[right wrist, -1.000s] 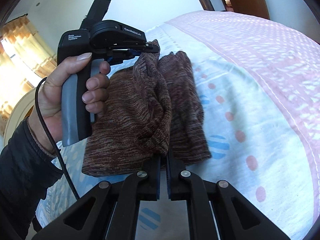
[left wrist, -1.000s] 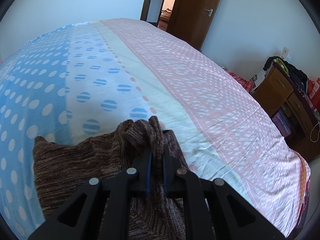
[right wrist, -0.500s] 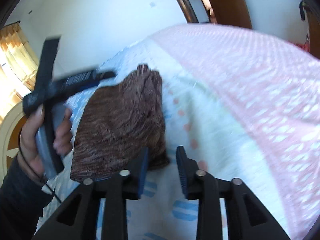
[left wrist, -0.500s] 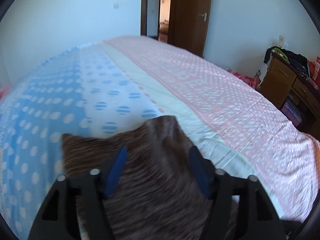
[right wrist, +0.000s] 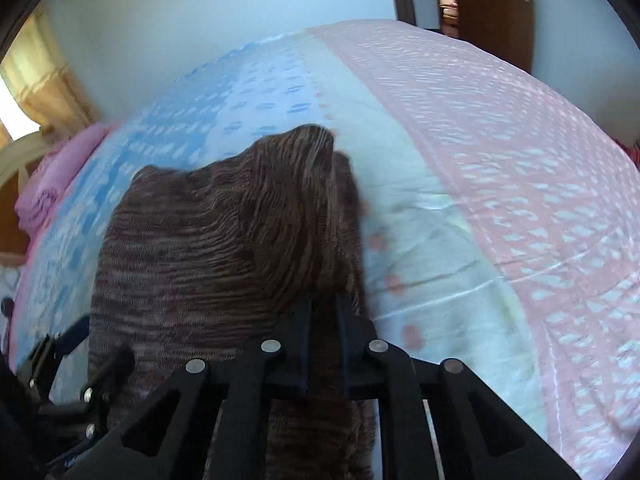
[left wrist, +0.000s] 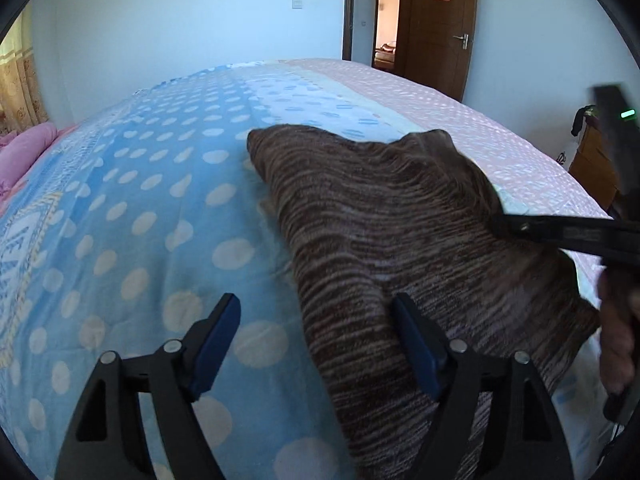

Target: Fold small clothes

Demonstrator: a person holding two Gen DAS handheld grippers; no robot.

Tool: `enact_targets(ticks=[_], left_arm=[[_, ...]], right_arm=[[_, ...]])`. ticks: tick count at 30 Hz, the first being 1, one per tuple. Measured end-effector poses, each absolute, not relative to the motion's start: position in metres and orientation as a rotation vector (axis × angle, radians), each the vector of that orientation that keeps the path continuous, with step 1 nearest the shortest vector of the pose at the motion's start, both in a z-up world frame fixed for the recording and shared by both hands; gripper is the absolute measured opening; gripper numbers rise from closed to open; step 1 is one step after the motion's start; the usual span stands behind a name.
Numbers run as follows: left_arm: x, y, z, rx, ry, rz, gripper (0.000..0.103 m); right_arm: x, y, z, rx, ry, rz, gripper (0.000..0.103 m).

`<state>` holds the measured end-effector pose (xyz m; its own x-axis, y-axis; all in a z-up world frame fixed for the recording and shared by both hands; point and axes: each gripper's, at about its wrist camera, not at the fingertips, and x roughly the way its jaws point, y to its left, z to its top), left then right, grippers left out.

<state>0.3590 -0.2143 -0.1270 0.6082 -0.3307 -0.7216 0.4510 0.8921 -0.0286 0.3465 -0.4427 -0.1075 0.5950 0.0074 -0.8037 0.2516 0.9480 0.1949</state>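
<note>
The wide bed with its blue, white and pink dotted quilt carries the brown striped knitted garment, lying ahead of both jaws. It looks soft, light and floppy; hems or corners suit gripping. Left gripper stands released astride its edge; right gripper is clenched on a fold.
</note>
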Motion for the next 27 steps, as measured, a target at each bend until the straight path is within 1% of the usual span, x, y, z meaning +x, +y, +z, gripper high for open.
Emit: enact_targets(ticks=[1,3,5,7,9,11,14,15,18,20,22,25,27], left_arm=[[0.358,-0.213,-0.129,0.164,0.805,-0.462,0.089],[0.356,-0.209,-0.13,0.146,0.813,-0.463,0.091],[0.358,-0.206,-0.131,0.118,0.822,-0.464,0.094],[0.358,-0.203,-0.131,0.097,0.828,-0.469,0.095],[0.359,-0.201,-0.131,0.078,0.838,-0.473,0.095],[0.357,-0.199,-0.132,0.075,0.847,-0.462,0.098],[0.352,-0.196,-0.136,0.062,0.87,-0.444,0.1],[0.35,-0.196,-0.137,0.06,0.874,-0.451,0.1],[0.344,-0.194,-0.14,0.059,0.897,-0.474,0.102],[0.338,-0.196,-0.141,0.078,0.897,-0.486,0.103],[0.335,-0.198,-0.141,0.094,0.889,-0.493,0.103],[0.335,-0.199,-0.141,0.099,0.892,-0.495,0.103],[0.335,-0.198,-0.141,0.093,0.893,-0.5,0.103]], right_arm=[[0.345,-0.445,-0.106,0.258,0.938,-0.21,0.013],[0.339,-0.451,-0.102,0.293,0.934,-0.212,0.013],[0.331,-0.444,-0.085,0.253,0.883,-0.233,0.013],[0.331,-0.426,-0.068,0.196,0.836,-0.168,0.014],[0.343,-0.408,-0.056,0.184,0.843,-0.059,0.017],[0.368,-0.398,-0.059,0.206,0.904,0.017,0.019],[0.407,-0.402,-0.091,0.169,1.057,-0.093,0.021],[0.412,-0.402,-0.092,0.156,1.053,-0.088,0.021],[0.403,-0.383,-0.069,0.064,1.018,-0.109,0.023],[0.399,-0.361,-0.053,0.026,0.954,-0.014,0.023],[0.395,-0.325,-0.043,-0.04,0.932,0.122,0.023],[0.407,-0.287,-0.059,-0.151,0.984,0.191,0.023],[0.429,-0.288,-0.084,-0.141,1.057,0.176,0.023]])
